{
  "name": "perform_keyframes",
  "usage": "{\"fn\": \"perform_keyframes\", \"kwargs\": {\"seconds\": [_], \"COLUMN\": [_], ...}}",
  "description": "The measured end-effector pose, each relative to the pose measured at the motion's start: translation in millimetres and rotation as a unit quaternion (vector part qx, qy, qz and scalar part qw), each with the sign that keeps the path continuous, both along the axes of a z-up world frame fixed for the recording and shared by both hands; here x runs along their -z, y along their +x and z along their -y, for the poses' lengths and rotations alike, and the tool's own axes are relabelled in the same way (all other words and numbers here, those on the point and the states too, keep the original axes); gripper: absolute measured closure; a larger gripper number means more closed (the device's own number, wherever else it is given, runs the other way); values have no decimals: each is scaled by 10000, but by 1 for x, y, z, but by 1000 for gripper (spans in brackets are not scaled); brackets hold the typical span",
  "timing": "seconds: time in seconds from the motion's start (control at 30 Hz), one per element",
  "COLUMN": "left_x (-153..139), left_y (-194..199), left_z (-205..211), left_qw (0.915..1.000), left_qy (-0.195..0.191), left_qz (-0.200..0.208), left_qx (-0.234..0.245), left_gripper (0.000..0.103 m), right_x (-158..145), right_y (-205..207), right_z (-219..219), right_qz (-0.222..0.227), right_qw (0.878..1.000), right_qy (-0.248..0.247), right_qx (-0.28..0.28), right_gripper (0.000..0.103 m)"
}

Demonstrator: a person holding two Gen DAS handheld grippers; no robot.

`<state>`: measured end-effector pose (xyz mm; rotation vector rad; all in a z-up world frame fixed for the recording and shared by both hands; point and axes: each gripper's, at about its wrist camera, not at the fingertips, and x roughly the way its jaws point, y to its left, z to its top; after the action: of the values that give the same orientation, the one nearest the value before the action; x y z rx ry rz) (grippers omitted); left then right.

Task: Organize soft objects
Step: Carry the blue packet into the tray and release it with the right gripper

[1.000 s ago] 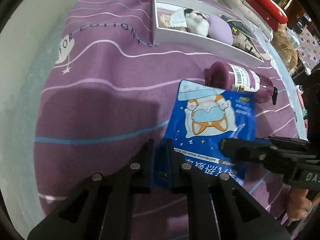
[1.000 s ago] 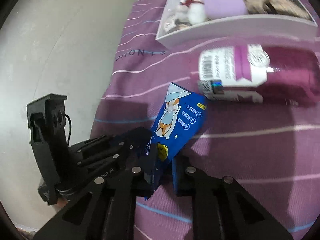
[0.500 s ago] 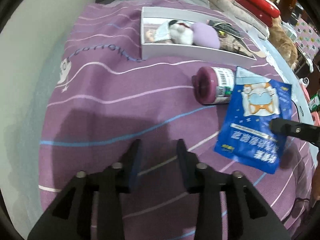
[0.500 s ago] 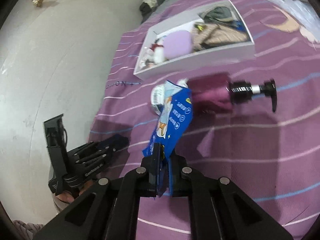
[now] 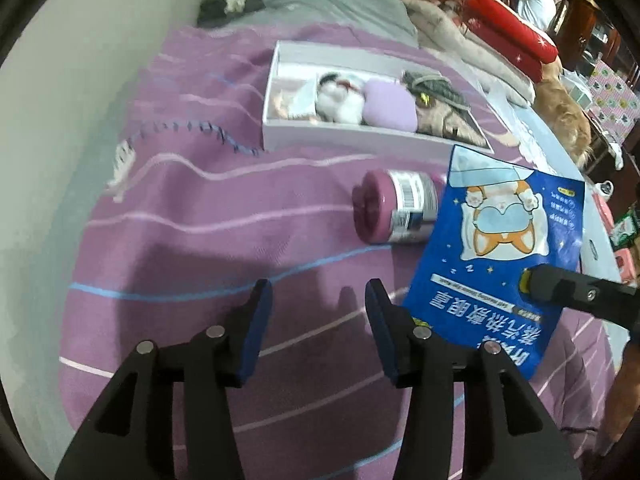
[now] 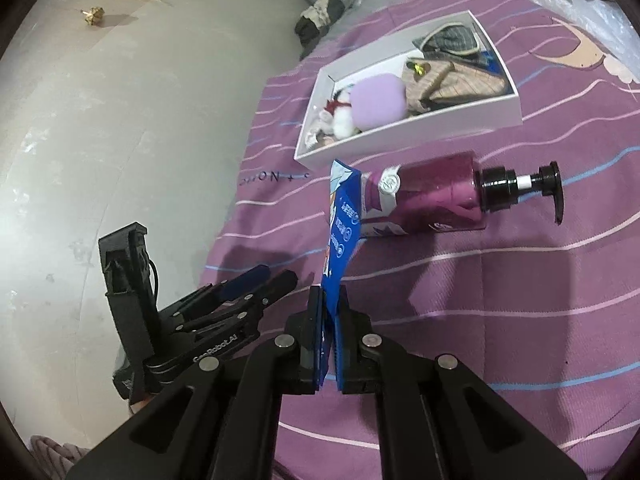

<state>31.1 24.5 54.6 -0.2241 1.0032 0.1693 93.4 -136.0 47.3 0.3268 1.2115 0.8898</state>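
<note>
Handed over: blue foil pouch with a cartoon dog (image 5: 496,252) now only in the right gripper (image 6: 326,330).

Above the purple striped bedspread (image 5: 192,216), lifted beside the magenta pump bottle (image 6: 436,196), short of the white tray of soft things (image 5: 356,136). Right clamped on the pouch's lower edge; left gripper (image 5: 316,312) just opened off it, half-spread, empty.
</note>
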Motion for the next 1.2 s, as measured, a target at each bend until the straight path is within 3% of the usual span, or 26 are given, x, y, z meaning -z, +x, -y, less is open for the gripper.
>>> {"fn": "perform_keyframes", "kwargs": {"seconds": [0.13, 0.3, 0.47, 0.53, 0.6, 0.63, 0.73, 0.9, 1.03, 1.1, 1.2], "left_x": [-21, -33, -41, -42, -42, -40, -39, -39, -36, -32, -28], "left_y": [-4, 21, 54, 66, 79, 89, 103, 120, 137, 146, 155], "left_z": [11, 5, -6, -12, -23, -31, -45, -63, -64, -63, -60], "left_qw": [9984, 9980, 9940, 9941, 9956, 9960, 9950, 9928, 9939, 9961, 9954], "left_qy": [365, -58, 556, 495, 127, -105, -298, 1, 118, 44, 187], "left_qz": [431, 610, 932, 939, 913, 878, 895, 1005, 946, 818, 866], "left_qx": [73, 166, -133, -219, -179, -159, -329, -655, -548, -318, -361], "left_gripper": [53, 53, 53, 53, 53, 53, 53, 41, 24, 23, 23], "right_x": [-14, -36, -51, -52, -52, -50, -43, -18, 7, 16, 27], "right_y": [6, 34, 77, 95, 114, 126, 150, 183, 202, 210, 218], "right_z": [9, 12, 8, 4, 1, -1, -5, -23, -46, -56, -71], "right_qz": [64, 101, -23, -83, -219, -364, -736, -1631, -2235, -2358, -2462], "right_qw": [9996, 9974, 9909, 9864, 9801, 9746, 9588, 9224, 8971, 8903, 8848], "right_qy": [220, 496, 699, 769, 877, 948, 1163, 1482, 1516, 1443, 1434], "right_qx": [166, 513, 1146, 1447, 1766, 1994, 2484, 3171, 3498, 3619, 3686], "right_gripper": [100, 100, 100, 100, 100, 100, 100, 100, 100, 100, 100]}}
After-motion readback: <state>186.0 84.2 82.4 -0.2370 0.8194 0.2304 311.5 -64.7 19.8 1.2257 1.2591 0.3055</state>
